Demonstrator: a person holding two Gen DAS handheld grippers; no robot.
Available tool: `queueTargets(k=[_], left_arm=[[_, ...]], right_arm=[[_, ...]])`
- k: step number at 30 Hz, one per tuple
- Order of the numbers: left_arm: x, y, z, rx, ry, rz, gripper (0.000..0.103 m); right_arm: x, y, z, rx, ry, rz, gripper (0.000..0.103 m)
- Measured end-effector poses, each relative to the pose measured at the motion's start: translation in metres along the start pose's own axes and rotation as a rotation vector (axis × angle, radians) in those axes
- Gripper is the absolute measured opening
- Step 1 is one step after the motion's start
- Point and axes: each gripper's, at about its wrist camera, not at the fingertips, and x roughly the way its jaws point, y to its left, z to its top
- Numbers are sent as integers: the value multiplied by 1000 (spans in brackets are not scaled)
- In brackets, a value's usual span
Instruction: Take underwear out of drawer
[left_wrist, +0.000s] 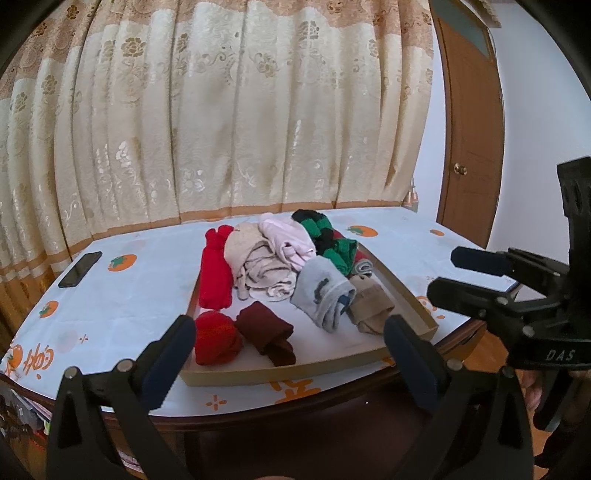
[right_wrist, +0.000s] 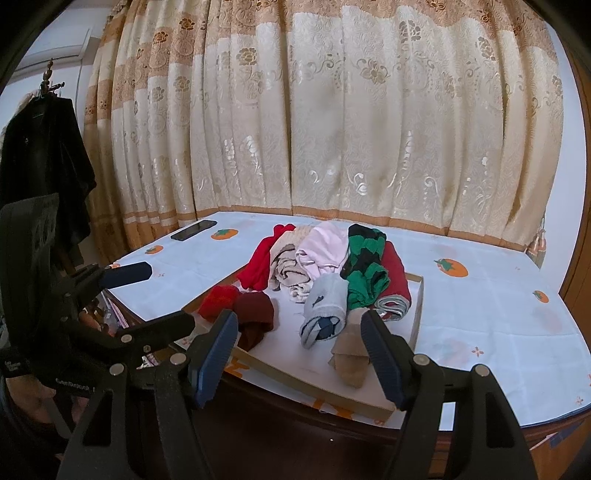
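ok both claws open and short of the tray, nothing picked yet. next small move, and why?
Probably ease the right claw forward and down onto the beige roll at the tray's near edge. It lies closest, roughly between the open fingers, apart from the pile, so it should lift cleanly. The left claw is also open, nearest the red ball and maroon roll.

A shallow drawer (left_wrist: 406, 288) sits on the bench (left_wrist: 147, 295), before the curtain (left_wrist: 221, 129). In it, rolled underwear (left_wrist: 321, 291) lies in rows, heaped toward the back. A phone (left_wrist: 80, 269) lies on the bench well left of the drawer. Both tongs, left (left_wrist: 290, 354) and right (right_wrist: 299, 354), hover at the drawer's near edge.
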Motion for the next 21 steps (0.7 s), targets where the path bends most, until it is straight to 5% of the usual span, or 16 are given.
queueTargets(k=[21], left_arm=[[5, 5, -6, 4, 11, 16, 103]], right_arm=[[6, 5, -7, -5, 18, 12, 71]])
